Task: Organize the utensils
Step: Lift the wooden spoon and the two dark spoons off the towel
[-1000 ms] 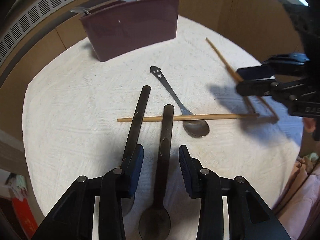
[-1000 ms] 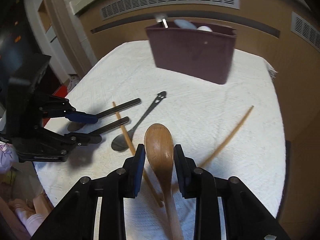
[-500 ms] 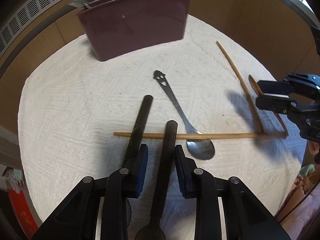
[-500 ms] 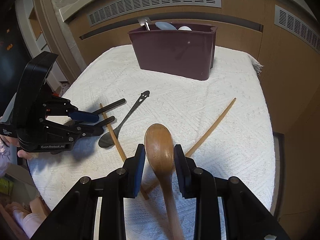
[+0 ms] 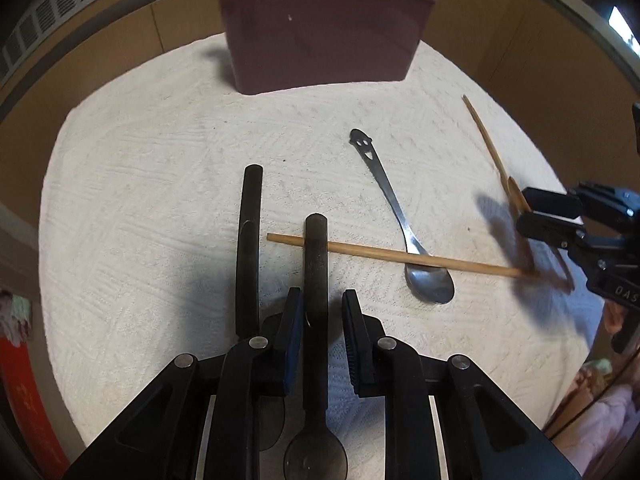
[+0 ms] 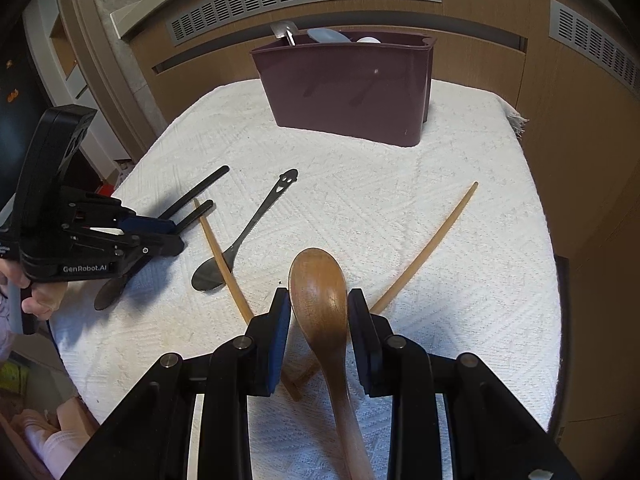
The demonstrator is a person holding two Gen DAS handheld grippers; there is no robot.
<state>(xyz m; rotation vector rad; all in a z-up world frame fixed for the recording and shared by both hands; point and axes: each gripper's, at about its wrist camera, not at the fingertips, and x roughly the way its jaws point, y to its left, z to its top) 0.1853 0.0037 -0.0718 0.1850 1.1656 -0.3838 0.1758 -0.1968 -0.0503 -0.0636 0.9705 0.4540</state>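
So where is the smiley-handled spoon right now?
The smiley spoon lies on the cloth, right of the two dark spoons; one chopstick crosses over its neck by the bowl.

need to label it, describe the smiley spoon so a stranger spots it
Start at the maroon plastic utensil bin on the white cloth. In front of it lies a slim shiny metal spoon under a wooden chopstick. Only its handle end has a cut-out smiling face.
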